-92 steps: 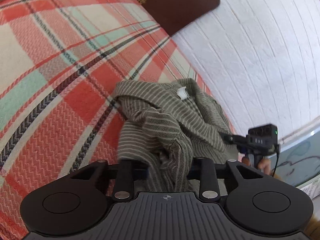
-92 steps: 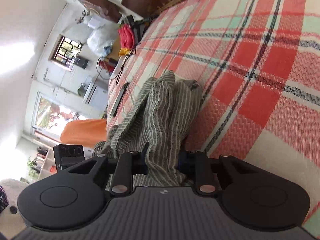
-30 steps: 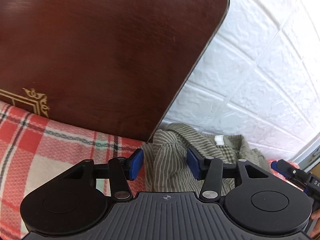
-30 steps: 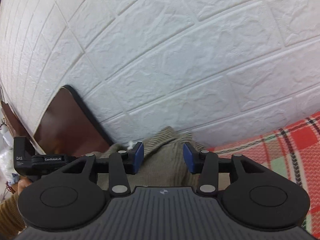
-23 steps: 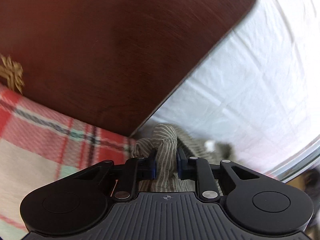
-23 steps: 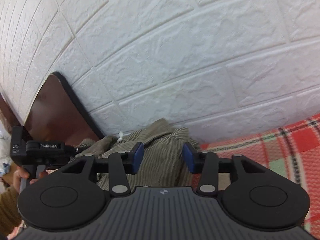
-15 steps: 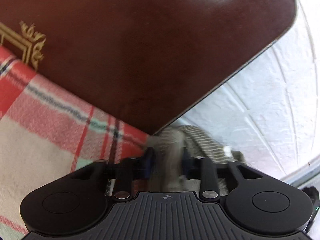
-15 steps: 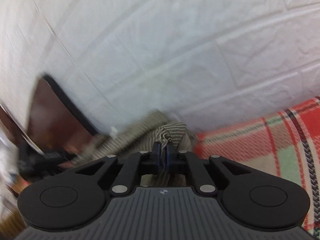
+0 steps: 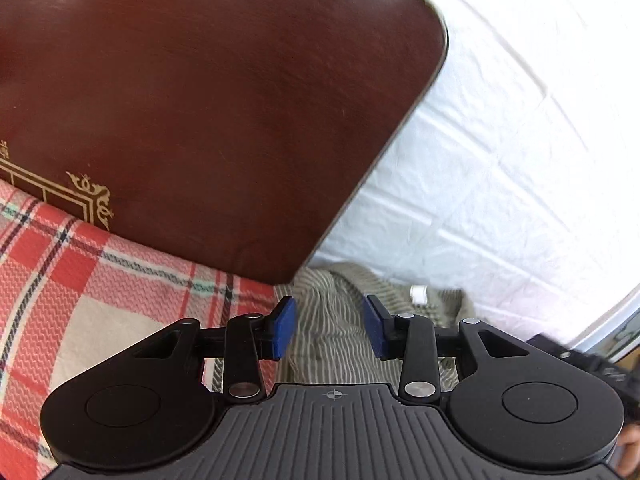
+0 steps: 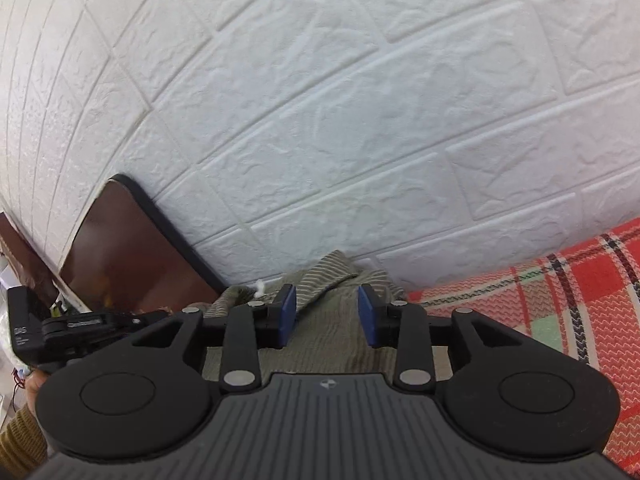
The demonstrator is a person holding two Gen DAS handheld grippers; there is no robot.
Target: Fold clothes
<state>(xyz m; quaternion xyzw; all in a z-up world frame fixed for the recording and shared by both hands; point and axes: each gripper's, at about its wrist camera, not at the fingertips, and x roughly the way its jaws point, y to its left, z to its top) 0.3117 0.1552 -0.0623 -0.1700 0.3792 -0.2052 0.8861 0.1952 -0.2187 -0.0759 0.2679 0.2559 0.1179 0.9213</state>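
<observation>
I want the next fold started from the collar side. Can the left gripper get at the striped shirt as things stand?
Probably yes. The left gripper has its jaws open with the striped shirt bunched right between them on the plaid blanket; nothing lies between, though the headboard stands close behind.

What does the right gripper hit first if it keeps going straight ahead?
Likely the striped garment bunched between the right gripper's open jaws; just behind it stands the white brick wall. Depth is uncertain.
</observation>
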